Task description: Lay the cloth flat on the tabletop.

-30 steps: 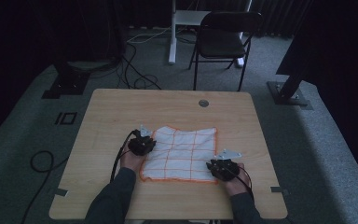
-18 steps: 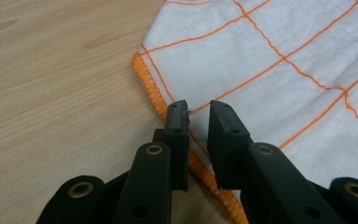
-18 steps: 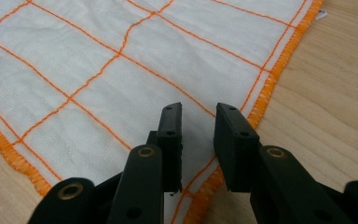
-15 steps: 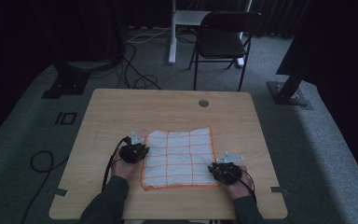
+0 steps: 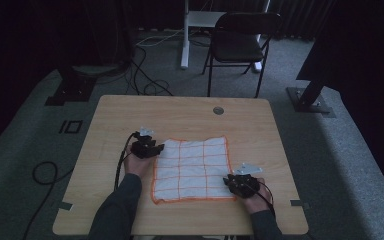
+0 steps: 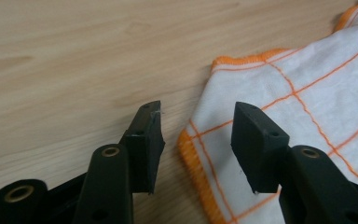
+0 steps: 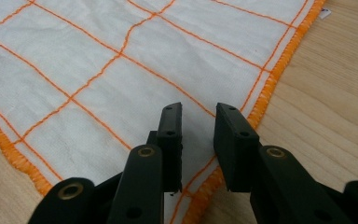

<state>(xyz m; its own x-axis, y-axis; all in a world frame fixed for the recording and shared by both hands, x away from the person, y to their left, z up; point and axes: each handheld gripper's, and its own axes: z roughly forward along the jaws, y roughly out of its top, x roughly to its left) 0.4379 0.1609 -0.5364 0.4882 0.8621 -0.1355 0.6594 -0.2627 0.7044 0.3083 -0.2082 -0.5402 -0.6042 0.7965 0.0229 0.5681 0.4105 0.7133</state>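
Observation:
A white cloth (image 5: 192, 167) with an orange grid and orange hem lies spread flat on the wooden table (image 5: 190, 115). My left gripper (image 5: 156, 148) rests at its far left corner. In the left gripper view this gripper (image 6: 198, 116) is open, with the cloth's hemmed edge (image 6: 193, 149) lying on the table between the jaws and touching neither. My right gripper (image 5: 229, 181) sits at the near right corner. It (image 7: 198, 112) stands narrowly open just above the cloth (image 7: 98, 60), holding nothing.
A round grommet (image 5: 218, 110) is set in the table's far side. Behind the table stand a folding chair (image 5: 240, 40) and a white stand (image 5: 185, 35). Cables (image 5: 45, 175) lie on the floor at the left. Bare wood surrounds the cloth.
The cloth has gone from a skewed shape to a flat, squarer one. My left gripper shifted left, then back toward the far left corner. The right gripper barely moved.

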